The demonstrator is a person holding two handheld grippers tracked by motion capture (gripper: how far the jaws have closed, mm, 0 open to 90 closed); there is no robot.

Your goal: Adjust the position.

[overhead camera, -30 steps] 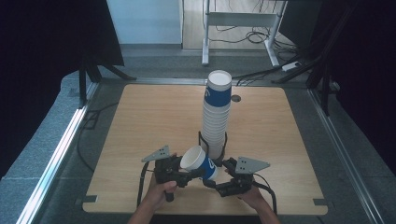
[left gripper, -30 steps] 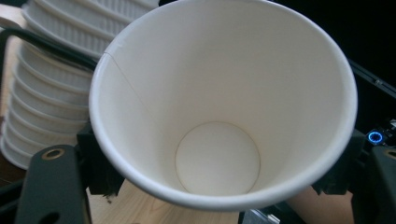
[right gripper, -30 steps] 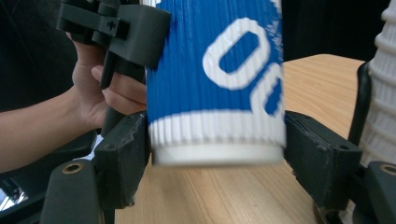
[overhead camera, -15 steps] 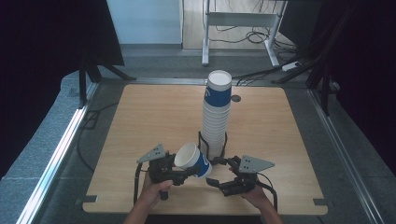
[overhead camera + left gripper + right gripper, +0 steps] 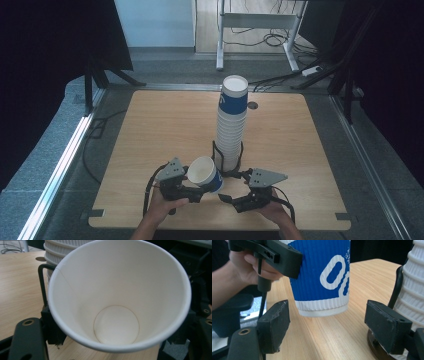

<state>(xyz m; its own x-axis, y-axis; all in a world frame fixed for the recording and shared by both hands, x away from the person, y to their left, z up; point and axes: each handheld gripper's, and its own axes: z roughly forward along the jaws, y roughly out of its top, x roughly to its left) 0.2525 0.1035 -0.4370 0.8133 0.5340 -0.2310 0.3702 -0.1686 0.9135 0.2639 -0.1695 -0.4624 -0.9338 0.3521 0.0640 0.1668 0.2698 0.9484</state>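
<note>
A blue paper cup (image 5: 202, 172) with a white inside hangs tilted just above the table, its mouth toward the person. My left gripper (image 5: 199, 186) is shut on it. In the left gripper view the cup's empty inside (image 5: 117, 297) lies between the jaws of the left gripper (image 5: 115, 340). My right gripper (image 5: 227, 192) stands open just right of the cup. In the right gripper view the cup's ribbed base (image 5: 322, 277) floats beyond the right gripper (image 5: 327, 327), touching neither pad (image 5: 274, 327).
A tall stack of white ribbed cups (image 5: 231, 125) topped by a blue one stands in a black wire holder (image 5: 227, 162) just behind both grippers. The wooden table (image 5: 150, 125) has bare room to the left and right. A small hole (image 5: 252, 105) sits near the far edge.
The left gripper has shifted slightly and turned the cup, so its mouth faces the camera more. The right gripper has stayed in place.
</note>
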